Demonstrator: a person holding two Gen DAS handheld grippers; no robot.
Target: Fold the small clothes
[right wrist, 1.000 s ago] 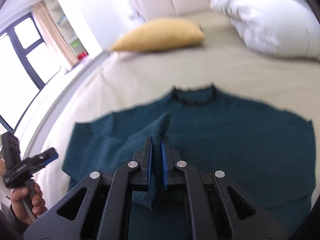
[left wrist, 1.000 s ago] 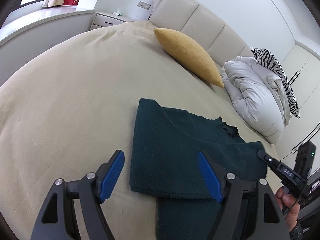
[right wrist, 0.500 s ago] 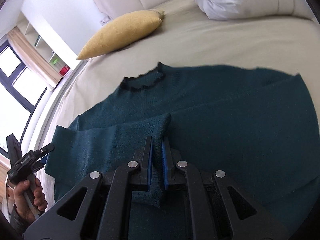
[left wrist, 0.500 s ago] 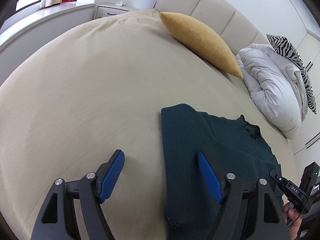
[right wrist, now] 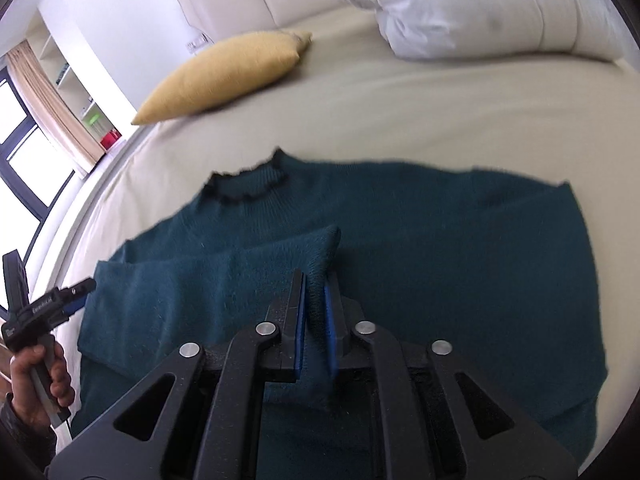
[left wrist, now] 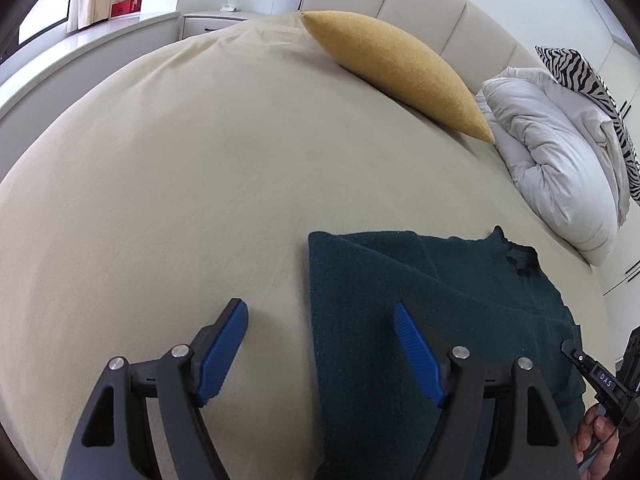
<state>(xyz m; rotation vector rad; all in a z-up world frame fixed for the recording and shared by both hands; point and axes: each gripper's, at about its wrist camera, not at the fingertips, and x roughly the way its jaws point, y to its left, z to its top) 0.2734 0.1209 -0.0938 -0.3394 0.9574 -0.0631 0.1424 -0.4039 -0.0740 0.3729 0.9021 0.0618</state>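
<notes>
Sweater (right wrist: 420, 248) cuff pinched in R gripper (right wrist: 316, 280), L gripper (left wrist: 320, 316) wide apart

The left gripper (left wrist: 320, 344), black with ribbed blue pads, stands with its jaws wide apart and nothing between them. Its left finger hangs over the beige bed sheet (left wrist: 160, 184); its right finger sits over the dark teal knitted sweater (left wrist: 440, 292), which lies flat on the sheet with a straight folded edge on its left side and a frilled dark collar at its far right. Beyond it, a mustard-yellow cushion (left wrist: 400, 76) leans against the cream padded headboard (left wrist: 420, 4), touching a rumpled white duvet (left wrist: 560, 160) topped by a zebra-striped pillow (left wrist: 592, 76). At the lower right edge, a hand (left wrist: 596, 440) grips the black right gripper (left wrist: 600, 376).
</notes>
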